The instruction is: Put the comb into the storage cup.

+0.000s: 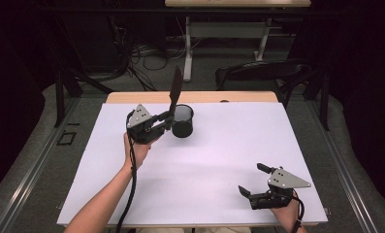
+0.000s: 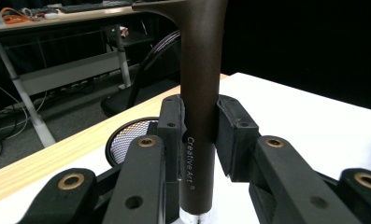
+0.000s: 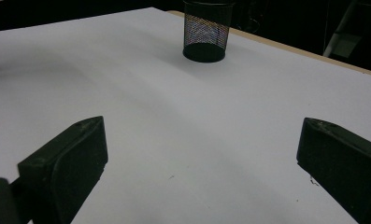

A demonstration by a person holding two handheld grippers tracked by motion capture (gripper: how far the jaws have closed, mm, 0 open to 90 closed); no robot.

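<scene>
In the high view, the left gripper (image 1: 169, 115) sits at about ten o'clock on the white table (image 1: 214, 160), just beside a black mesh cup (image 1: 183, 121), which stands upright at roughly eleven o'clock near the far edge. A dark brush (image 1: 175, 91) rises nearly upright from this gripper, its broad flat end topmost, leaning slightly toward one o'clock. From there it is hard to tell whether the brush's lower end is over the cup or beside it.

The left gripper view (image 2: 198, 133) shows what the overhead angle hides: the two jaws are closed tight on the brush's brown handle (image 2: 199, 93), one pad pressing each side, with the printed words "Creative Art" just under the grip and a silver band at the very bottom. The mesh cup's rim (image 2: 127, 135) peeks out behind the left jaw, at about nine o'clock from the handle.

The right gripper (image 1: 252, 180) rests at five o'clock on the table, well apart from the cup. Its own view (image 3: 199, 154) shows the jaws spread wide with nothing but bare white surface between them, and the cup (image 3: 205, 31) far off at twelve o'clock.
</scene>
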